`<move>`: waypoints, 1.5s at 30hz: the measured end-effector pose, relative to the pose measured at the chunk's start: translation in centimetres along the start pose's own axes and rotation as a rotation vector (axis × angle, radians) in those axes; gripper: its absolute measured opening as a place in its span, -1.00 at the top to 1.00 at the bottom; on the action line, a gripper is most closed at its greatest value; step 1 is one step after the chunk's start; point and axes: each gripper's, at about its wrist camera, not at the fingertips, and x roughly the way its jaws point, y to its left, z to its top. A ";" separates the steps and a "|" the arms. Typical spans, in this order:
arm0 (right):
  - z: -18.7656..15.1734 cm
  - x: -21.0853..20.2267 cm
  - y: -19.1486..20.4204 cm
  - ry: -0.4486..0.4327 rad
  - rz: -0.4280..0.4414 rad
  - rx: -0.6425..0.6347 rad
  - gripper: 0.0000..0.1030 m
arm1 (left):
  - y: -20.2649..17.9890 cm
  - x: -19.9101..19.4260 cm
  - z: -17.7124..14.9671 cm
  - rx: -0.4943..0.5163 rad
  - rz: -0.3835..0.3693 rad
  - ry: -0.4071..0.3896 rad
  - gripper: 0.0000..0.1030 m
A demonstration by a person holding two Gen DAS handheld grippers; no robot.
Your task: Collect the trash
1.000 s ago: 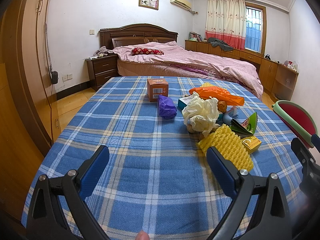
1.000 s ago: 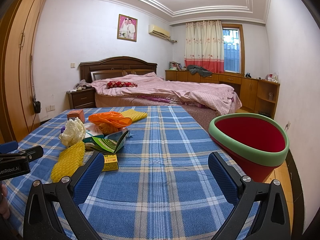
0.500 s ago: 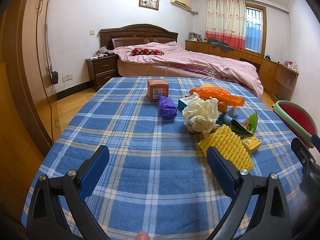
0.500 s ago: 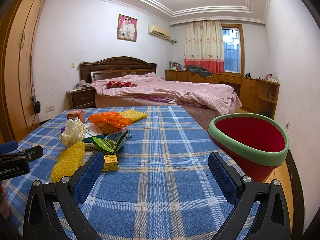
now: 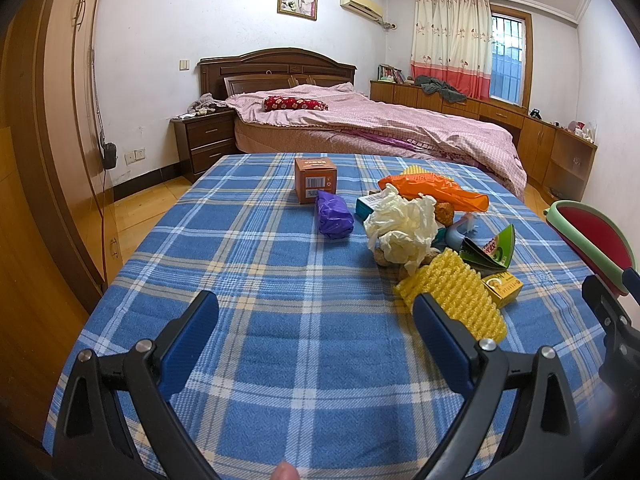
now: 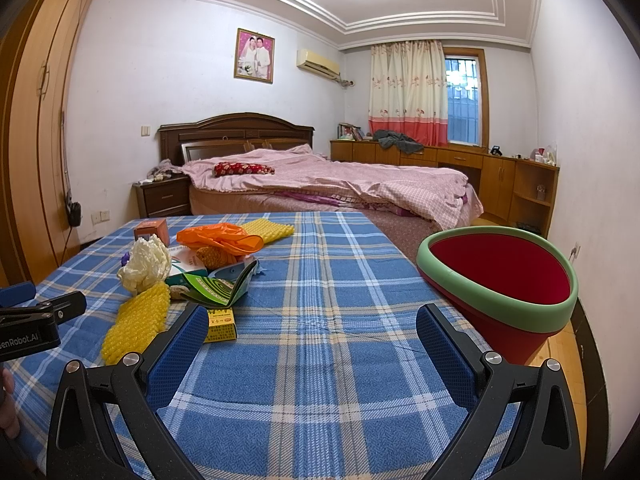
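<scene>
A heap of trash lies on the blue plaid table (image 5: 256, 280): an orange carton (image 5: 315, 179), a purple wrapper (image 5: 334, 217), crumpled white paper (image 5: 402, 229), an orange plastic bag (image 5: 432, 189), yellow foam netting (image 5: 454, 294), a green folded packet (image 5: 490, 250) and a small yellow box (image 5: 502, 289). My left gripper (image 5: 316, 324) hovers open over the near table, its right finger just short of the netting. My right gripper (image 6: 312, 340) is open too, with the small yellow box (image 6: 220, 323) by its left finger. A red bin with a green rim (image 6: 504, 280) stands at the table's right edge.
Beyond the table is a bed with a pink cover (image 6: 340, 180), a nightstand (image 5: 204, 140) and a row of wooden cabinets (image 6: 480, 176) under the window. A wooden wardrobe (image 5: 44, 160) fills the left side. The other gripper's body (image 6: 32, 324) shows at the left edge.
</scene>
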 end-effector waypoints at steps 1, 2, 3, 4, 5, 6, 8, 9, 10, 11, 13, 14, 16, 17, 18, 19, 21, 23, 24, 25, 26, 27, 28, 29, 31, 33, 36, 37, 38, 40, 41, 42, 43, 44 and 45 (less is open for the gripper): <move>0.0 0.0 0.0 0.001 0.000 0.000 -1.00 | 0.0 0.0 0.0 0.000 0.000 0.000 -0.88; 0.0 0.0 0.0 0.000 0.000 0.000 -1.00 | 0.0 0.0 0.0 0.000 0.000 -0.001 -0.88; 0.0 0.0 0.0 0.000 0.000 0.000 -1.00 | 0.0 0.0 0.0 0.000 0.000 0.000 -0.88; 0.0 0.0 0.0 0.000 0.000 0.000 -1.00 | 0.0 0.0 0.0 0.000 0.000 0.000 -0.88; 0.0 0.1 0.0 0.000 0.001 0.000 -1.00 | 0.0 0.0 0.0 0.000 0.001 0.000 -0.88; 0.0 0.1 0.0 0.000 0.001 0.001 -1.00 | 0.0 0.0 0.0 0.000 0.000 0.000 -0.88; 0.0 0.1 0.0 0.002 0.002 0.002 -1.00 | 0.0 0.0 0.0 0.001 0.001 0.000 -0.88; 0.1 0.2 -0.1 0.006 0.003 0.004 -1.00 | 0.0 0.0 0.0 0.000 0.000 0.001 -0.88; 0.1 0.2 -0.1 0.011 0.007 0.007 -1.00 | 0.0 0.0 0.0 -0.001 -0.003 0.003 -0.88; 0.0 0.3 -0.2 0.018 0.013 0.012 -1.00 | 0.2 -0.1 0.2 -0.001 -0.005 0.004 -0.88; 0.2 0.8 -0.6 0.040 0.027 0.026 -1.00 | 0.4 0.0 0.4 -0.002 -0.003 0.008 -0.89; 0.3 1.4 -0.6 0.046 0.028 0.030 -1.00 | 0.4 -0.1 0.6 0.003 0.004 0.010 -0.89; 0.7 1.4 -1.0 0.065 0.037 0.042 -1.00 | 0.4 -0.1 1.5 0.018 0.007 0.013 -0.89; 0.9 1.2 -1.1 0.073 0.043 0.046 -1.00 | 0.4 -0.2 1.5 0.020 0.006 0.014 -0.88; 1.2 1.2 -1.2 0.078 0.048 0.048 -1.00 | 0.3 0.1 2.0 0.027 0.002 0.019 -0.88; 1.5 1.3 -1.3 0.087 0.058 0.052 -1.00 | 0.3 0.4 2.5 0.031 -0.005 0.025 -0.88; 2.1 1.4 -1.4 0.099 0.078 0.053 -1.00 | 0.1 0.7 3.2 0.035 -0.020 0.037 -0.89; 3.0 1.5 -1.5 0.103 0.093 0.058 -1.00 | -0.4 1.3 4.1 0.047 -0.044 0.057 -0.88; 3.5 1.6 -1.5 0.107 0.102 0.059 -1.00 | -0.6 1.6 4.4 0.054 -0.054 0.065 -0.88; 3.8 1.7 -1.5 0.116 0.106 0.057 -1.00 | -1.0 2.0 4.7 0.064 -0.068 0.079 -0.88; 4.1 1.9 -1.5 0.132 0.113 0.053 -1.00 | -1.4 2.4 4.9 0.074 -0.080 0.095 -0.88; 4.4 2.1 -1.4 0.145 0.124 0.051 -1.00 | -1.9 3.0 5.2 0.087 -0.091 0.114 -0.88; 4.6 2.4 -1.4 0.162 0.139 0.051 -1.00 | -2.3 3.5 5.4 0.099 -0.098 0.129 -0.88; 4.7 2.7 -1.4 0.172 0.149 0.053 -1.00 | -2.7 3.9 5.6 0.108 -0.101 0.138 -0.87; 4.8 3.3 -1.5 0.202 0.174 0.062 -1.00 | -3.7 4.9 5.9 0.130 -0.108 0.158 -0.84; 4.9 4.2 -1.7 0.234 0.191 0.076 -1.00 | -4.5 6.0 6.0 0.142 -0.118 0.182 -0.77; 5.1 5.6 -2.1 0.290 0.213 0.095 -1.00 | -5.3 7.8 6.0 0.137 -0.127 0.232 -0.48; 5.2 6.0 -2.1 0.303 0.217 0.095 -1.00 | -5.4 8.3 6.1 0.129 -0.129 0.248 -0.44; 5.3 6.4 -2.2 0.309 0.221 0.094 -1.00 | -5.4 8.8 6.0 0.116 -0.141 0.270 -0.35; 5.5 7.1 -2.1 0.320 0.236 0.083 -1.00 | -5.4 9.8 5.6 0.091 -0.172 0.316 -0.14; 5.5 7.5 -2.0 0.329 0.244 0.077 -1.00 | -5.4 10.0 5.5 0.083 -0.175 0.327 -0.08; 5.6 7.8 -1.9 0.339 0.251 0.073 -1.00 | -5.2 10.1 5.6 0.060 -0.189 0.328 0.00; 5.6 8.2 -1.8 0.352 0.260 0.068 -1.00 | -5.1 10.1 5.6 0.049 -0.192 0.331 0.05; 5.6 8.7 -1.6 0.370 0.269 0.064 -1.00 | -4.9 10.0 5.8 0.035 -0.201 0.333 0.20; 5.7 9.1 -1.4 0.386 0.278 0.061 -1.00 | -4.7 10.0 5.8 0.025 -0.206 0.333 0.26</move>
